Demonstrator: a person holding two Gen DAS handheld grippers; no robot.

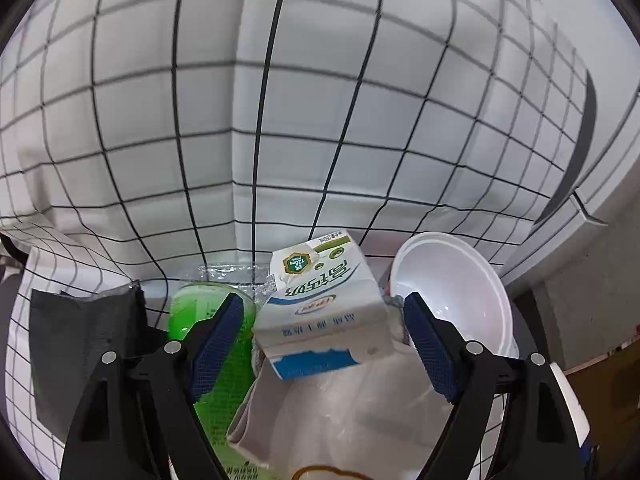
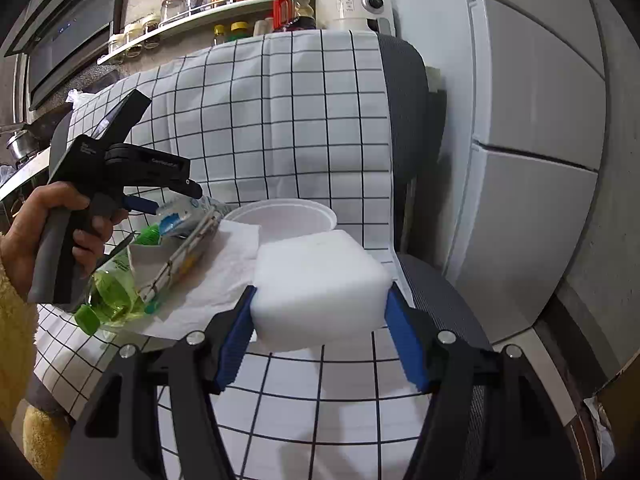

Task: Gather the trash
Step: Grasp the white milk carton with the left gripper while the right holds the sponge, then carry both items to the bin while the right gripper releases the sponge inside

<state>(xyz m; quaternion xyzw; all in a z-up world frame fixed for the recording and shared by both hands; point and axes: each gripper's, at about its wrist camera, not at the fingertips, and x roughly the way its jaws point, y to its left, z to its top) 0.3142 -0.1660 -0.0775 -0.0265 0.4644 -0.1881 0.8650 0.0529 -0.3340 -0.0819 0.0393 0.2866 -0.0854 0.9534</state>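
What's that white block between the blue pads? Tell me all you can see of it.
The white block looks like foam: matte, plain, unmarked, with rounded corners and a faint rectangular dent on top. It sits roughly level, clamped at both sides by the right gripper's blue pads, lifted above the checked cloth. Behind it are a white bowl and a paper towel; whether it touches them is unclear.

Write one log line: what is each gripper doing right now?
left hand-held gripper: open around milk carton | right hand-held gripper: shut on white foam block | bowl: untouched
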